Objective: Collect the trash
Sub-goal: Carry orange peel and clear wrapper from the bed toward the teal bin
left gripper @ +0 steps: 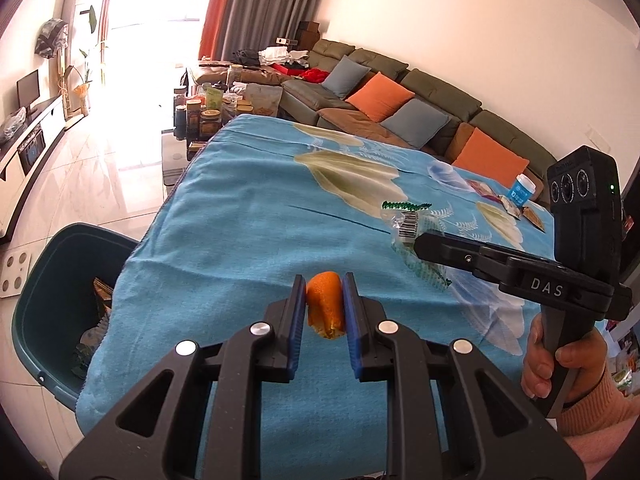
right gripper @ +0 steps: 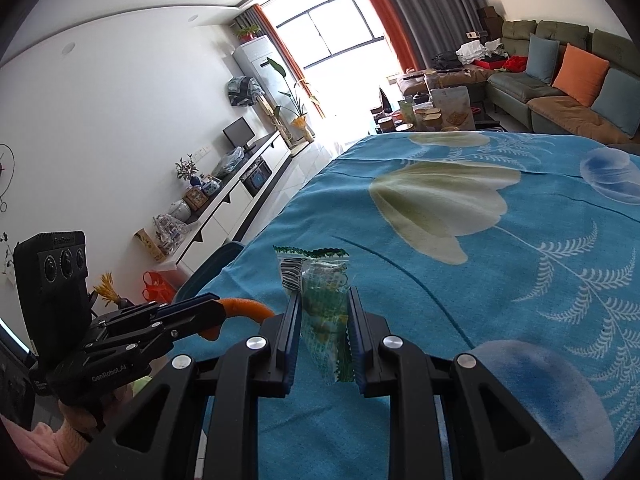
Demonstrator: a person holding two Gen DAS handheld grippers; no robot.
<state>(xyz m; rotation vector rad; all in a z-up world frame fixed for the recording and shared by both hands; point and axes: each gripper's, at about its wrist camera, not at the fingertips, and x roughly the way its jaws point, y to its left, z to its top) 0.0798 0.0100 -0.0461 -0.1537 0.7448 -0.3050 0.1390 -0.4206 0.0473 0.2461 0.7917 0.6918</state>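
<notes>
Above the blue-clothed worktop (left gripper: 240, 216), left gripper (left gripper: 325, 312) fingers clamp an orange peel (left gripper: 325, 304) and right gripper (right gripper: 325, 332) fingers pinch a crinkly wrapper (right gripper: 320, 292); either could slip out short of the bin (left gripper: 52, 280) beside the worktop edge.

The blue floral tablecloth (left gripper: 248, 216) hid much of the dark green plastic bin (left gripper: 48, 280), whose contents were too indistinct to identify.

One orange peel (left gripper: 325, 304), one clear green wrapper (right gripper: 325, 312), one teal bin (left gripper: 52, 280) (wrappers inside), two tongs, four sofa cushions.
</notes>
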